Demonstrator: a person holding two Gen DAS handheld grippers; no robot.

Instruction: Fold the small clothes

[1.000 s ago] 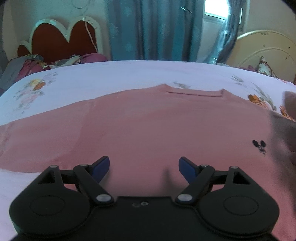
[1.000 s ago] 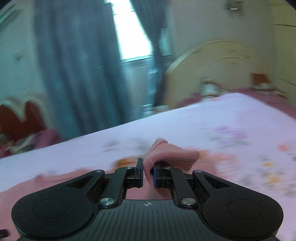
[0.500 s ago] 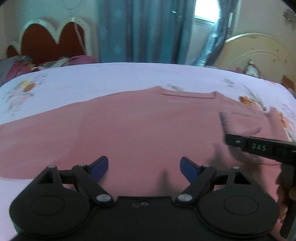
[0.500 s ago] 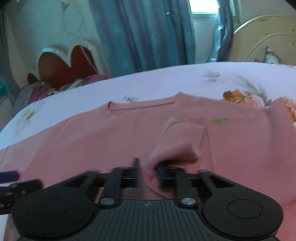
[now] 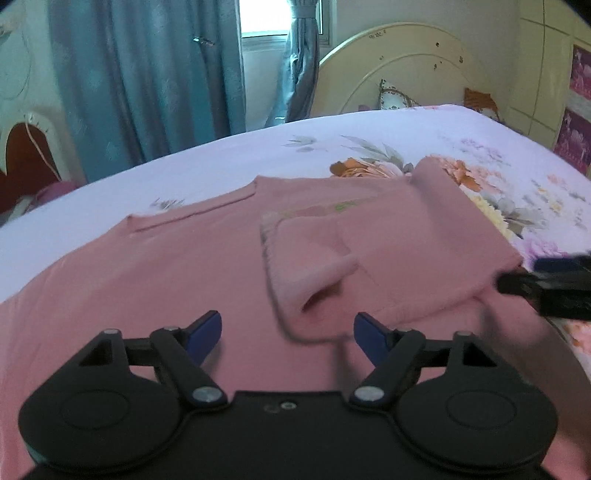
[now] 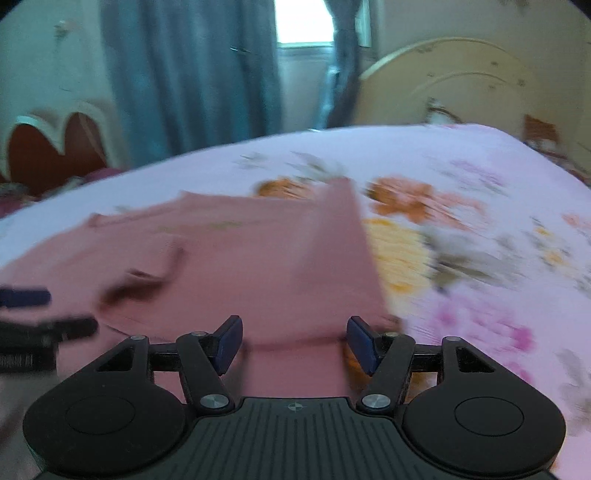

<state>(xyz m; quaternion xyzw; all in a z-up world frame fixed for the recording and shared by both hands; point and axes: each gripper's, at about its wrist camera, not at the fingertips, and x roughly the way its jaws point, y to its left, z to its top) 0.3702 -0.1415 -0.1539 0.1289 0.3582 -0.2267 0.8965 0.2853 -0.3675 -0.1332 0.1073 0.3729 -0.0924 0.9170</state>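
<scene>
Evidently one sleeve (image 5: 317, 266) is already folded inward: it lies across the pink shirt (image 5: 147, 288), just ahead of the spread, empty left tongs (image 5: 287, 334). The right tongs (image 6: 294, 343), also spread, hang over the shirt's side edge on the bed (image 5: 388, 129).

Left wrist cam sits low and close over pink sweater (image 5: 177, 280), facing across bed (image 5: 369, 136) toward curtains (image 5: 147, 81). Right wrist cam sits further right, same heading, blurred. Both share the folded sleeve (image 5: 317, 273), headboard (image 5: 402, 70), and window (image 6: 303, 22).
</scene>
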